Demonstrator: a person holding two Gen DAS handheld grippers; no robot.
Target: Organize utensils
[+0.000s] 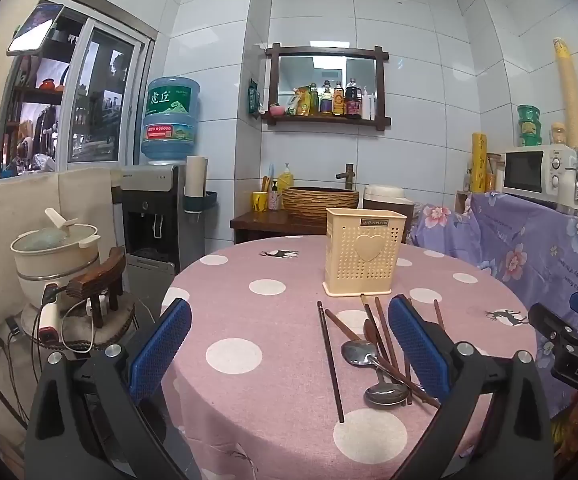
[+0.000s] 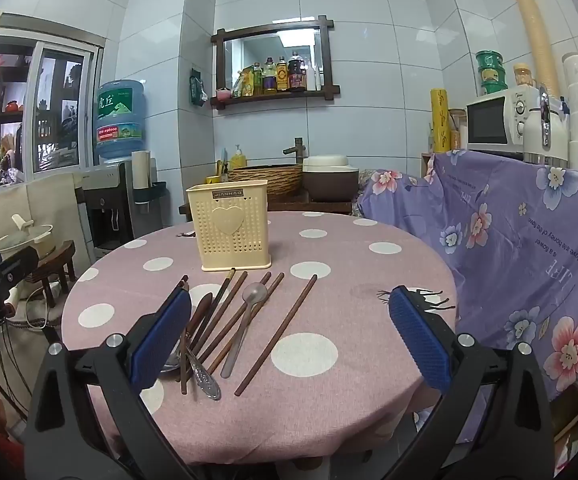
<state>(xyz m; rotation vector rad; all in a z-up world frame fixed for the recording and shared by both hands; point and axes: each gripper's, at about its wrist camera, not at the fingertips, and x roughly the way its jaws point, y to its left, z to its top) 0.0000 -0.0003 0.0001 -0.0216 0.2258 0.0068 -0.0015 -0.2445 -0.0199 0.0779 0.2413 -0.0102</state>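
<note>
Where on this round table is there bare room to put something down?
Free: the pink polka-dot tablecloth right of the lone brown chopstick, and left of the cream perforated plastic holder. Crowded: the chopstick and spoon pile before the holder.

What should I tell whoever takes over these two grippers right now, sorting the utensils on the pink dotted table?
Left gripper: open, empty, held above the table.
Right gripper: open, empty.
Cream utensil holder: upright on the pink tablecloth; nothing shows above its rim.
Chopsticks and spoons: loose in a crossed pile in front of the holder.
Done: nothing visibly placed yet.
Left: pick up each utensil and stand it in the holder.
</note>
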